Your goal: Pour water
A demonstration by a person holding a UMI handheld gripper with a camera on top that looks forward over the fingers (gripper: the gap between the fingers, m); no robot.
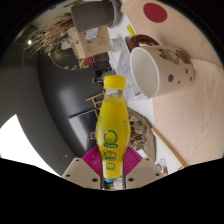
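We held yellow bottle point(114, 125) clamped between gripper point(116, 166) pads, cap pointing ahead. White mug point(160, 70) sat just beyond, mouth toward us — likely pour target.

A white tabletop point(30, 135) fills the lower left of the frame, brightly lit, with a broad dark grey surface point(50, 85) curving beside it through the middle left. At the upper left, a spray of dried, straw-coloured stems point(40, 40) rises against the dimmer background. A pale wooden strip point(172, 140) edges the scene at lower right. At the upper right, a pale surface carries 1 dark red disc point(153, 12).
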